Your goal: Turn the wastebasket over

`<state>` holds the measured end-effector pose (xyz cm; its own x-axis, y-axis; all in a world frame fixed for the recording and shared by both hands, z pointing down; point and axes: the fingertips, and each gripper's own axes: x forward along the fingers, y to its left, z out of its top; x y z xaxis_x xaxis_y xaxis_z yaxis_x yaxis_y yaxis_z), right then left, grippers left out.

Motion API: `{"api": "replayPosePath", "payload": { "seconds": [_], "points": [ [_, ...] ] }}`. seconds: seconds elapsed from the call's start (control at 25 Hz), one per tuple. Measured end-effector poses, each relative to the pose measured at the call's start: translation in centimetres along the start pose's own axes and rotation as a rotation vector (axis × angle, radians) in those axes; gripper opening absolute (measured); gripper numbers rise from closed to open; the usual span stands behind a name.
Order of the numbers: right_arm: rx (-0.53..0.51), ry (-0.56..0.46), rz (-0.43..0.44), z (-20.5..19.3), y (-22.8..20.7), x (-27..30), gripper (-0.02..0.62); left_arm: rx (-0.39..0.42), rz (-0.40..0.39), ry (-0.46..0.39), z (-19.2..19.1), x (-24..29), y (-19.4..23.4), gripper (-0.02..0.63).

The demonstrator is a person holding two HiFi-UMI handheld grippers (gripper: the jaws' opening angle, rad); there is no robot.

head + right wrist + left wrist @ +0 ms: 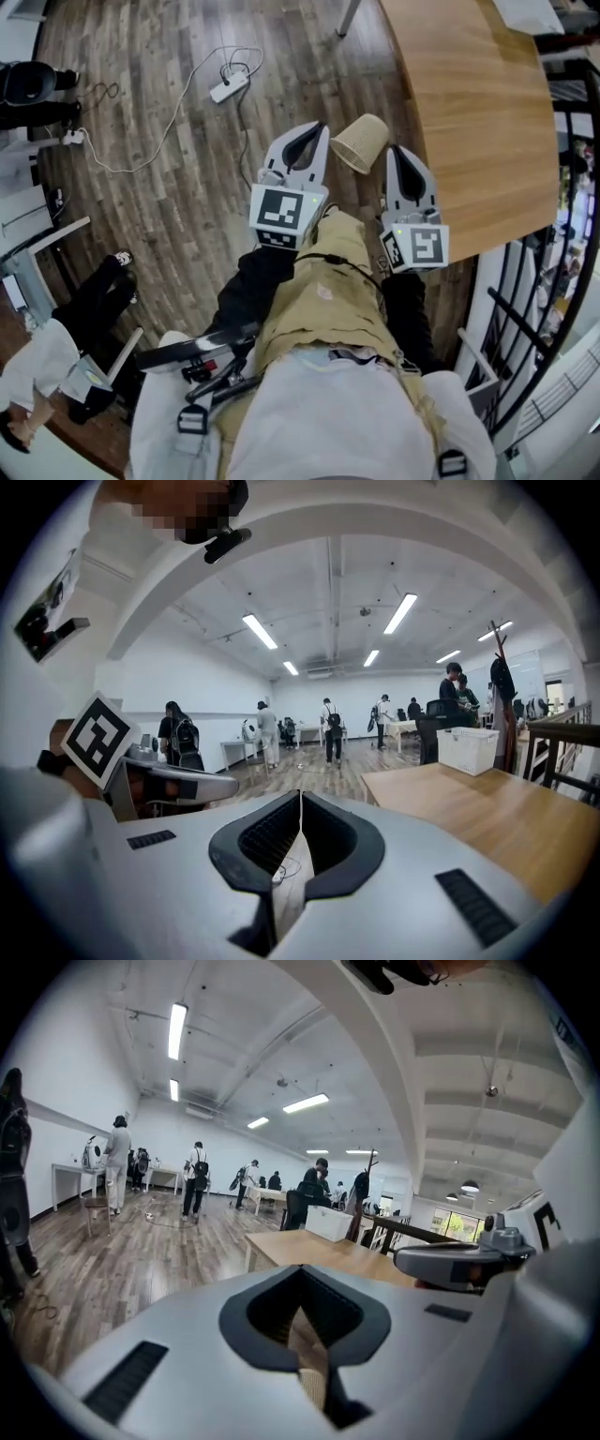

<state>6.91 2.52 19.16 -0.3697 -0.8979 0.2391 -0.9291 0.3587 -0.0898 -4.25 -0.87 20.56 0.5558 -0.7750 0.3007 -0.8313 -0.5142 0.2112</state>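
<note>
The tan woven wastebasket (361, 142) lies on its side on the wood floor, close to the table's edge, with its mouth turned toward the lower left. My left gripper (322, 126) hangs just left of it, jaws together with nothing between them. My right gripper (392, 149) is just right of the basket, also shut and empty. Neither touches the basket. In the left gripper view the left gripper (302, 1269) points out across the room over the table. The right gripper (300, 794) likewise looks level, its jaws meeting in a thin line.
A large wooden table (478, 122) fills the upper right, with a white crate (469, 750) on it. A power strip with cables (230, 87) lies on the floor ahead. A black railing (553, 309) stands at the right. Seated and standing people (37, 375) are at the left.
</note>
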Motion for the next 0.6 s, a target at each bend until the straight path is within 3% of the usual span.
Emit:
{"api": "replayPosePath", "payload": {
  "seconds": [0.12,0.24,0.4,0.6],
  "points": [
    [0.049,0.087,0.012,-4.3,-0.3,2.5,0.023,-0.034,-0.009,0.105,-4.5,2.5,0.8,0.002],
    [0.090,0.224,0.020,-11.5,-1.6,4.5,0.023,-0.064,-0.028,0.213,-10.1,5.4,0.7,0.002],
    [0.074,0.421,0.040,-24.1,-4.8,6.6,0.023,-0.102,-0.045,0.336,-19.7,9.4,1.1,0.002],
    [0.025,0.702,0.068,-41.2,-9.3,5.8,0.025,-0.168,-0.075,0.512,-32.4,10.7,0.4,0.002]
  ]
}}
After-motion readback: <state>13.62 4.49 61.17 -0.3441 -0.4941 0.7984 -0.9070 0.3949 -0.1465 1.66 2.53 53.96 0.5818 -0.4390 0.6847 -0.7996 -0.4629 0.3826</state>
